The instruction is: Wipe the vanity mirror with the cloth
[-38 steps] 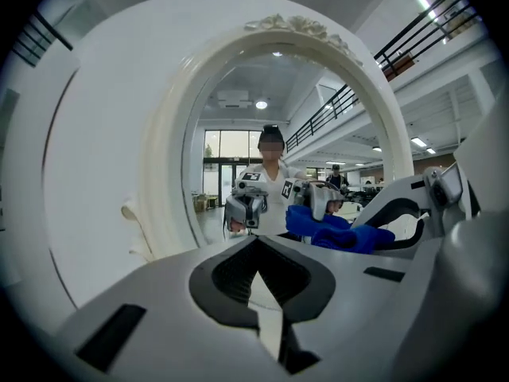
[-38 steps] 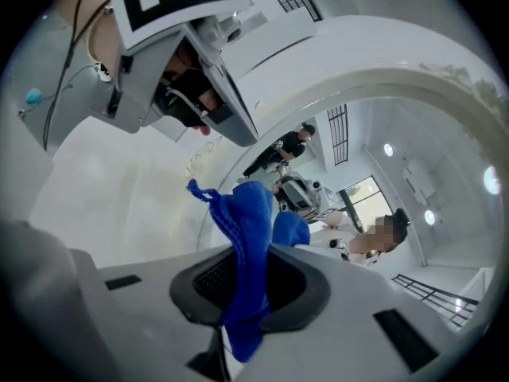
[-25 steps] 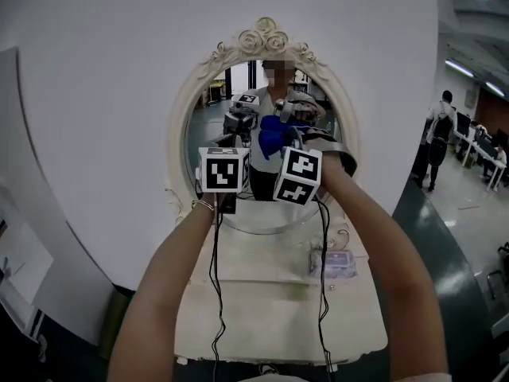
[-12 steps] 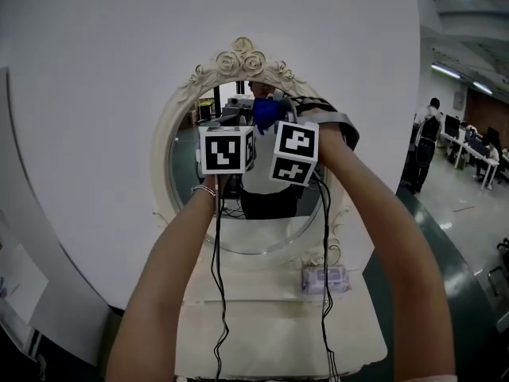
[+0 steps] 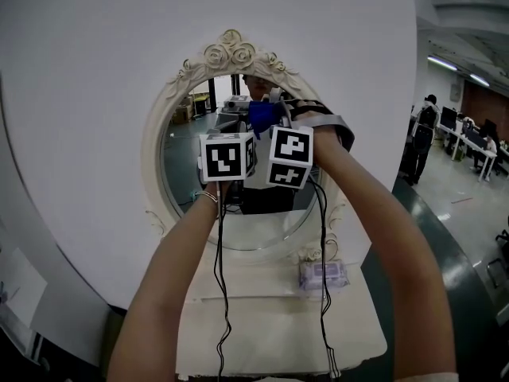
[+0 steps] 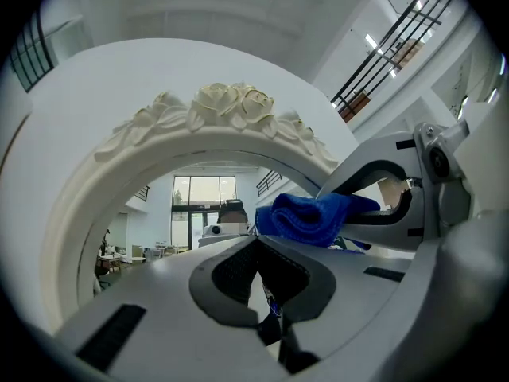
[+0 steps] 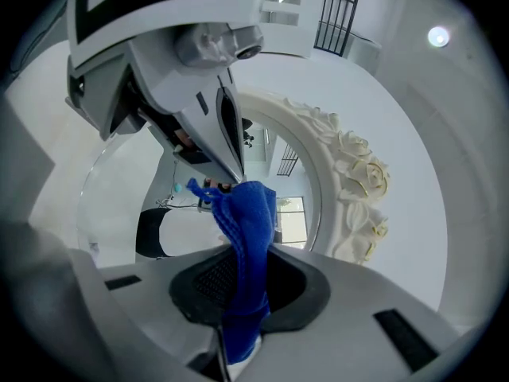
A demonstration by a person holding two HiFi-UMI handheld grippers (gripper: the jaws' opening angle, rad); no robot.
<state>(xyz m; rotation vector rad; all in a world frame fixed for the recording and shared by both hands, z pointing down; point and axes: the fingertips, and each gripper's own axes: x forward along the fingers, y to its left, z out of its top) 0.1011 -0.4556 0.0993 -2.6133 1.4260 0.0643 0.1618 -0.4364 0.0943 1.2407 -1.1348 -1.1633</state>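
Observation:
The vanity mirror (image 5: pixel 184 161) is an oval glass in a cream carved frame topped with roses (image 5: pixel 231 52). Both grippers are held up side by side against its upper part. My right gripper (image 5: pixel 274 124) is shut on a blue cloth (image 5: pixel 261 116), which sits just under the rose crest. In the right gripper view the cloth (image 7: pixel 248 245) hangs bunched between the jaws (image 7: pixel 238 313). My left gripper (image 5: pixel 233 132) is close on the left, its jaws (image 6: pixel 270 293) shut with nothing in them. The cloth (image 6: pixel 314 217) also shows in the left gripper view.
Below the mirror stands a cream vanity table (image 5: pixel 262 317) with a small clear packet (image 5: pixel 322 274) near its right back corner. Black cables (image 5: pixel 221 293) hang from both grippers. A white curved wall (image 5: pixel 95 94) backs the mirror. People (image 5: pixel 419 138) stand far right.
Both grippers have risen together from the middle of the glass to its top, carrying the cloth up under the rose crest. In the last half second they barely moved.

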